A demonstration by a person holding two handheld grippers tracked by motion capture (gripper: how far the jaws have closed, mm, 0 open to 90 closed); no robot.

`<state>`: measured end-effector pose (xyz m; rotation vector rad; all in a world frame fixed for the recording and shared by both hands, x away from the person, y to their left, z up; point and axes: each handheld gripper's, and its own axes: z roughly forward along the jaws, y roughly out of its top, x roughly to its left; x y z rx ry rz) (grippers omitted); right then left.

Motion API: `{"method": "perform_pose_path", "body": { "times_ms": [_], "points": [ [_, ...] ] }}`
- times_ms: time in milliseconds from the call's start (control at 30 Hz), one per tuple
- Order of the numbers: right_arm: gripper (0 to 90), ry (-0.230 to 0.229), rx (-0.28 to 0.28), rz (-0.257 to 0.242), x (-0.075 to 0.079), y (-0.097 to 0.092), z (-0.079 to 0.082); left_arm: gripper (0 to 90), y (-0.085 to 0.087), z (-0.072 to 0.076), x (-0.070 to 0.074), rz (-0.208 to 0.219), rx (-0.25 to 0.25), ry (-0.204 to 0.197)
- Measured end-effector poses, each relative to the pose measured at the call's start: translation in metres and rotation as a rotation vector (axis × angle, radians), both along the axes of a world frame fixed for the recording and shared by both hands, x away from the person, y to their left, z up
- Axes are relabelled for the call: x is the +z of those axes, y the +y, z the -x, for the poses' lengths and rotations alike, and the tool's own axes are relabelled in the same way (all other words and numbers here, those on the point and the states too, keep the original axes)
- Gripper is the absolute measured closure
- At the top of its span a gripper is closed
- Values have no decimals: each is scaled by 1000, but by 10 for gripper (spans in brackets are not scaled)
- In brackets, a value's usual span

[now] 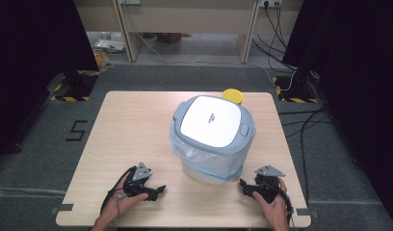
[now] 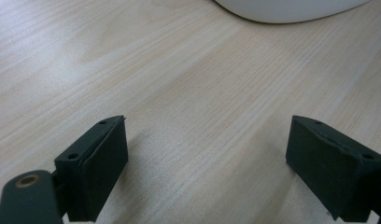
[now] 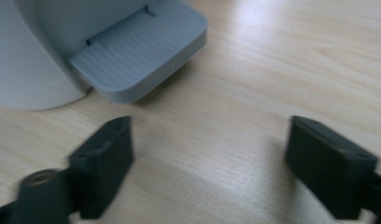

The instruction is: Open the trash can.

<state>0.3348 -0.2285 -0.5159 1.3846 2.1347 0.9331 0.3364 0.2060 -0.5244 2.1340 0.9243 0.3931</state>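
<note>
Step in hand: an approach, as I judge it; both tools rest low on the near part of the table [image 1: 132, 125], either side of the bin, and nothing is gripped yet.
Bin: the grey-and-white lidded waste bin [image 1: 211, 137] stands upright right of the table's middle, lid down, a clear bag liner [image 1: 204, 156] folded out under its rim; a yellow round thing [image 1: 232, 96] peeks out behind it.
Pedal: the grey ribbed foot pedal [image 3: 137, 56] juts from the bin's base, near the right tool but apart from it.
Left hand-held gripper [image 1: 156, 192]: jaws spread, bare wood between them [image 2: 207, 158].
Right hand-held gripper [image 1: 246, 187]: jaws apart as well [image 3: 207, 163], holding nothing.
Next move: probably pressing the pedal or lifting the lid (a guess); the right tool would need to close the gap first.
</note>
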Motion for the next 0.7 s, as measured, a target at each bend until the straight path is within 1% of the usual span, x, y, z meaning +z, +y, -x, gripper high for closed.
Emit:
{"method": "perform_pose_path", "body": {
  "times_ms": [33, 67, 100, 200, 300, 333, 367, 467, 700],
  "points": [
    [182, 0, 0, 0, 0, 0, 0, 121, 0, 0, 0, 0, 0, 0],
    [155, -4, -7, -10, 1, -2, 0, 121, 0, 0, 0, 0, 0, 0],
    [167, -14, -9, -12, 2, -3, 1, 121, 0, 0, 0, 0, 0, 0],
    [158, -26, -14, -29, 4, -5, 2, 121, 0, 0, 0, 0, 0, 0],
    [162, -66, -28, -36, 11, -6, 2, 121, 0, 0, 0, 0, 1, 0],
    [162, -66, -28, -36, 11, -6, 2, 121, 0, 0, 0, 0, 1, 0],
    [165, -85, -32, -42, 15, -6, 1, 121, 0, 0, 0, 0, 0, 0],
    [170, -105, -45, -50, 19, -6, -2, 121, 0, 0, 0, 0, 1, 0],
    [174, -129, -49, -51, 23, 0, -10, 121, 0, 0, 0, -3, 2, 3]
  ]
}}
